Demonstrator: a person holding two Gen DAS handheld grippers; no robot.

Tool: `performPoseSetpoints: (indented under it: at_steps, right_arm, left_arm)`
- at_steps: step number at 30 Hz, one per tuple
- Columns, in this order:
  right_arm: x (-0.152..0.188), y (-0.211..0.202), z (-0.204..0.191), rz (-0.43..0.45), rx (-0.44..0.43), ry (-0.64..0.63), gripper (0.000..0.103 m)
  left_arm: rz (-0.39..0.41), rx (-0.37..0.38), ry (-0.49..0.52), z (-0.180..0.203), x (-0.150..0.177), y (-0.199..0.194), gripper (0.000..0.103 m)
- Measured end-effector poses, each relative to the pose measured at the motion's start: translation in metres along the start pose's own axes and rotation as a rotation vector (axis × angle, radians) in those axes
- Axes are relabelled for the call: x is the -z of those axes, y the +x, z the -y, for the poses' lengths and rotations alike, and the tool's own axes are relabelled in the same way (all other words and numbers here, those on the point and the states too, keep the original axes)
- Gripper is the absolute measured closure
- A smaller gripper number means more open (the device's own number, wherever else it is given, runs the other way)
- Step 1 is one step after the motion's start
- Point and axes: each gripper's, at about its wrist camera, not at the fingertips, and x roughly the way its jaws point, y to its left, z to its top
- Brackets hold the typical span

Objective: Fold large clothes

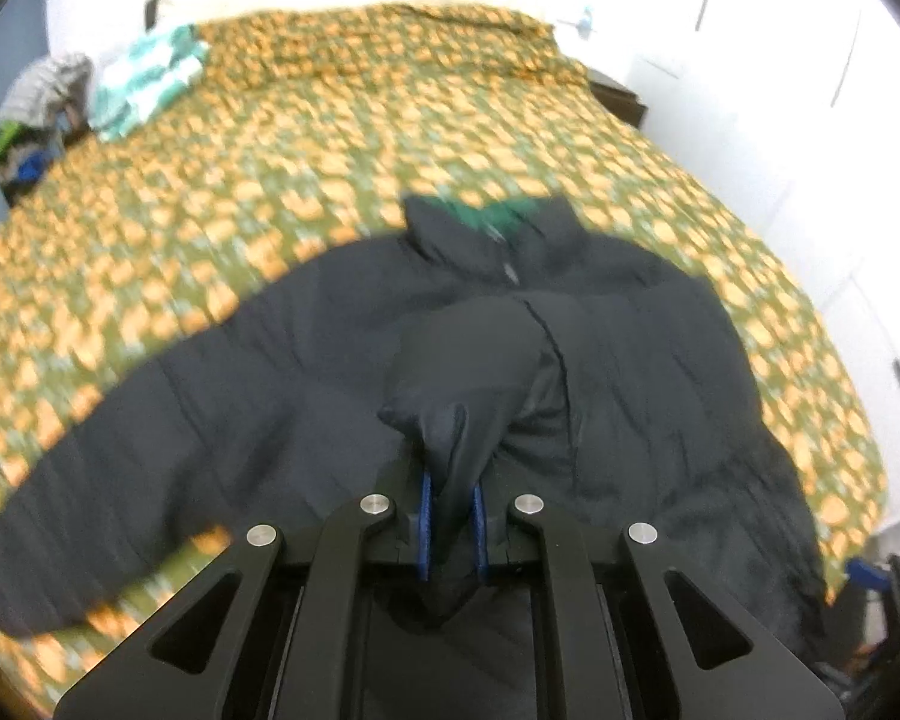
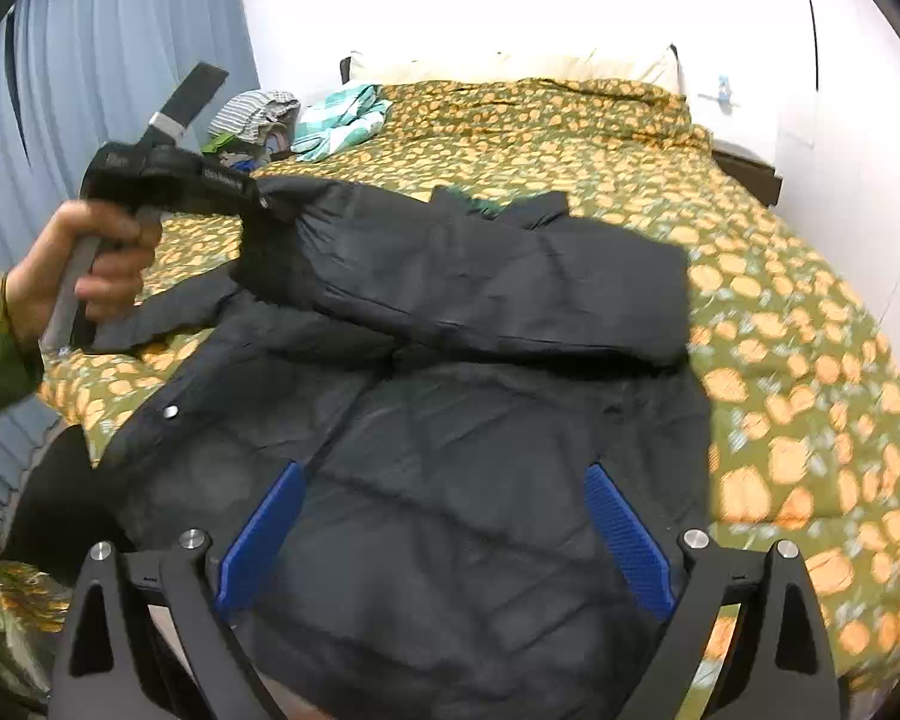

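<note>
1. Jacket (image 2: 450, 480), black and padded, lies spread on the bed (image 2: 780, 360) toward its near edge, collar (image 1: 486, 234) pointing to the head of the bed, with green lining showing at the neck.
2. We see one sleeve (image 2: 480, 276) lifted and drawn across the chest, its far end lying near the bed's right edge.
3. Our left claw (image 1: 450, 522) is clenched on a fold of the black fabric; in the left wrist view the cloth bunches between the blue pads (image 1: 425, 525) and rises into a peak just ahead of them.
4. In the right wrist view the left claw (image 2: 252, 198) sits raised above the bed near its left edge, clamped on the sleeve's cuff end.
5. The left hand (image 2: 90, 264) grips that tool's handle with fingers curled round it, wrist bent, a green sleeve covering the forearm.
6. Our right claw (image 2: 444, 540) hangs released over the jacket's lower body, blue fingers (image 2: 627, 540) spread wide and holding nothing; whether the tips touch the cloth we cannot tell.
7. A white-and-teal folded cloth (image 2: 339, 120) lies at the bed's far left corner, with a heap of clothes (image 2: 252, 114) just beside it.
8. Blue-grey curtains (image 2: 120, 60) hang along the left side of the room.
</note>
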Motion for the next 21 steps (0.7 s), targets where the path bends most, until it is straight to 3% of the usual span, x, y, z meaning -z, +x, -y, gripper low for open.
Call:
performPoseSetpoints:
  at_steps: [6, 11, 15, 18, 21]
  right_arm:
    - [-0.04, 0.013, 0.034, 0.02, 0.052, -0.014, 0.007]
    - [-0.082, 0.037, 0.089, 0.023, 0.106, 0.085, 0.007]
    - [-0.113, 0.083, 0.12, -0.021, 0.094, 0.139, 0.008]
    - [-0.132, 0.131, 0.122, -0.07, 0.053, 0.138, 0.045]
    - [-0.137, 0.187, 0.12, -0.145, 0.007, 0.159, 0.049]
  left_arm:
    - [0.022, -0.108, -0.026, -0.049, -0.032, 0.036, 0.095]
    - [-0.027, -0.168, -0.063, -0.084, -0.031, 0.077, 0.095]
    - [-0.077, -0.189, -0.086, -0.095, -0.022, 0.107, 0.094]
    - [-0.101, -0.2, -0.099, -0.097, -0.01, 0.124, 0.094]
    - [-0.111, -0.204, -0.1, -0.098, -0.002, 0.134, 0.094]
